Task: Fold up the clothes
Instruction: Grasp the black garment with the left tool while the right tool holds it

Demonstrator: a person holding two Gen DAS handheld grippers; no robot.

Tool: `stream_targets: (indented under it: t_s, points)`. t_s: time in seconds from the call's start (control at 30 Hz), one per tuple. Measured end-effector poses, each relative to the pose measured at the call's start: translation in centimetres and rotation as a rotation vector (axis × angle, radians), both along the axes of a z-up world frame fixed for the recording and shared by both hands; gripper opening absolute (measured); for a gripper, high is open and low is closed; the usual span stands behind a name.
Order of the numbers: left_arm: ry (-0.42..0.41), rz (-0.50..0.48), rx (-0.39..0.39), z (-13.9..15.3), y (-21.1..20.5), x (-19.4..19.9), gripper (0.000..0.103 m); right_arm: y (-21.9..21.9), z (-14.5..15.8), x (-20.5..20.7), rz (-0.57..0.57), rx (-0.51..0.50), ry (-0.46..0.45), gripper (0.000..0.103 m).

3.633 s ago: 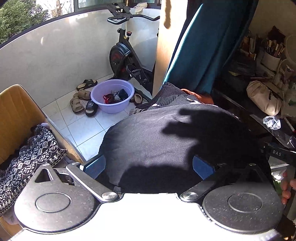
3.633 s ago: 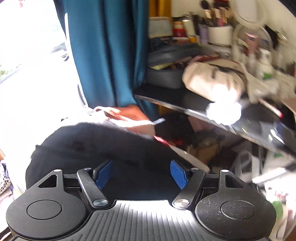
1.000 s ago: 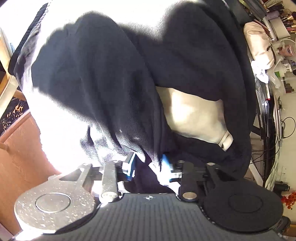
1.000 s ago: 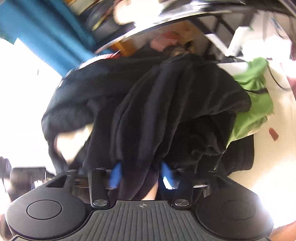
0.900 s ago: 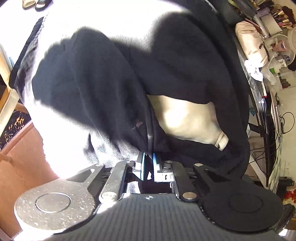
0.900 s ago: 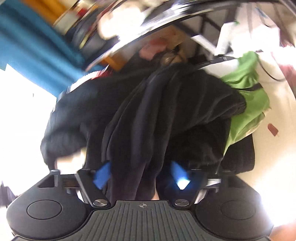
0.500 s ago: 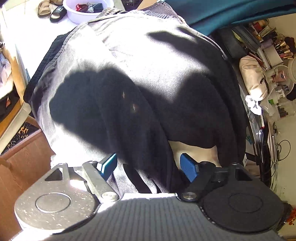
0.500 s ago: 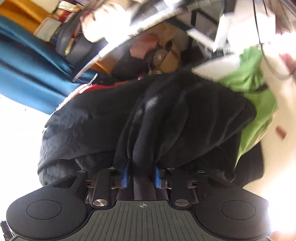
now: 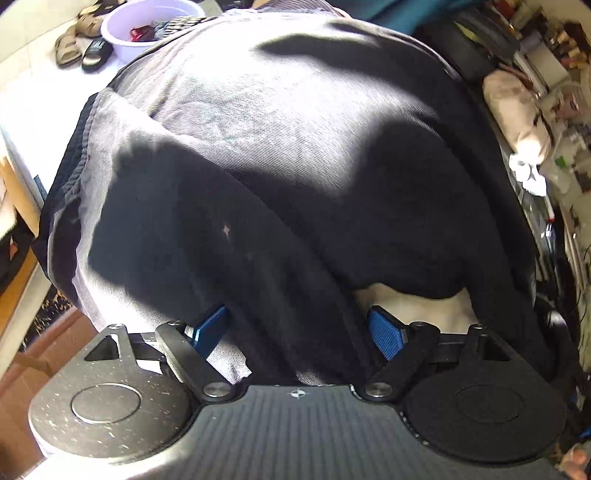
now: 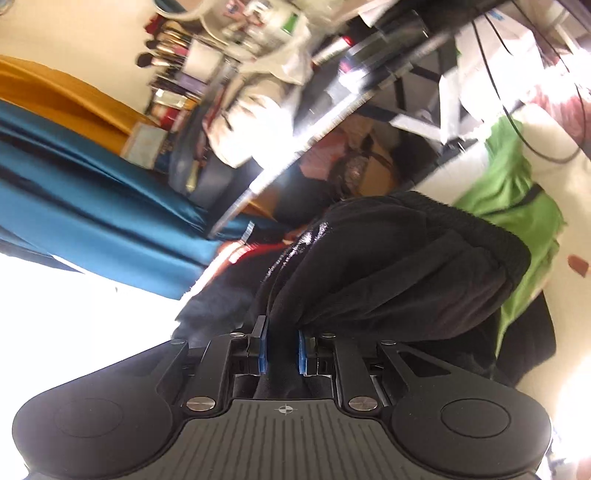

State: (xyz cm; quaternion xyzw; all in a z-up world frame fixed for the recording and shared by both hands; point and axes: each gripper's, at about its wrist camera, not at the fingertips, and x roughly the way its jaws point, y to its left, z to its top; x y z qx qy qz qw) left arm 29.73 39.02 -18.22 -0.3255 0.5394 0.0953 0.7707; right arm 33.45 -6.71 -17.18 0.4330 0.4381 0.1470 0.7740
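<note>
A large black garment (image 9: 280,155) fills the left wrist view, spread over a raised surface, half in sun and half in shadow. My left gripper (image 9: 297,328) is open, its blue pads wide apart with a fold of the black cloth lying between them. A pale patch (image 9: 413,299) shows under the cloth by the right pad. In the right wrist view my right gripper (image 10: 281,349) is shut on a bunched fold of the black garment (image 10: 399,273), which hangs forward from the blue pads.
A lilac basin (image 9: 147,26) and sandals (image 9: 79,50) are on the tiled floor at top left. A cluttered dark desk (image 9: 546,155) runs along the right. A teal curtain (image 10: 92,229) and a green garment (image 10: 517,206) flank the black cloth.
My left gripper shut on the cloth, then opened wide and let it go. My right gripper opened briefly, then shut on the fold and has swung, tilting its view.
</note>
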Motion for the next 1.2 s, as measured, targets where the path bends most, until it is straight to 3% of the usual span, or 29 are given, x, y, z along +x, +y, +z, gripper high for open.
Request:
stream_targets:
  t_s: [0.1,0.13,0.17,0.2,0.27,0.37,0.43,0.47,0.5,0.57,0.63,0.8,0.97,1.1,1.2]
  points:
    - [0.022,-0.004,-0.002,-0.6,-0.6,0.2,0.084,0.7,-1.3,0.3,0.008,-0.013,0.038,0.018]
    - [0.022,0.014,-0.021,-0.9,-0.4,0.2,0.083,1.1,-1.9,0.6,0.019,-0.021,0.046,0.023]
    - [0.018,0.035,-0.039,-1.2,0.0,0.2,0.069,1.5,-2.4,0.9,0.029,-0.033,0.057,0.028]
    - [0.017,0.054,-0.051,-1.3,0.5,0.1,0.04,1.9,-2.9,1.2,0.04,-0.044,0.064,0.03]
    - [0.013,0.077,-0.074,-0.9,1.2,-0.3,0.022,2.9,-3.6,2.1,0.071,-0.098,0.098,0.046]
    - [-0.01,0.064,-0.085,0.0,1.9,-0.9,0.018,4.4,-4.5,3.1,0.09,-0.184,0.142,0.062]
    - [-0.014,0.031,-0.066,0.4,2.2,-1.0,0.019,5.2,-5.6,3.4,0.094,-0.197,0.182,0.064]
    - [-0.016,0.014,-0.046,0.5,2.2,-1.0,0.021,5.4,-5.8,3.4,0.084,-0.179,0.189,0.06]
    - [-0.024,-0.009,0.002,0.9,1.9,-1.0,0.024,5.7,-6.1,3.4,0.076,-0.161,0.195,0.056]
    - [-0.057,-0.075,0.124,1.8,0.7,-0.6,0.024,6.1,-5.9,2.9,0.08,-0.156,0.169,0.027]
    - [-0.105,-0.19,0.287,2.7,-1.3,0.0,0.024,6.4,-5.6,2.5,0.087,-0.159,0.138,0.013]
    - [-0.147,-0.444,0.589,2.8,-5.5,0.7,0.022,6.3,-2.6,1.4,0.096,-0.105,0.058,0.01]
    - [-0.202,-0.684,0.911,1.5,-10.0,-0.2,0.027,4.8,-0.6,1.4,0.098,-0.069,0.013,0.011]
    - [-0.219,-0.814,1.068,-0.6,-11.7,-0.6,0.028,4.8,-1.0,1.5,0.093,-0.071,0.026,0.01]
    - [-0.229,-0.826,1.111,-1.2,-12.1,-0.2,0.028,4.9,-1.2,1.2,0.095,-0.075,0.027,0.011]
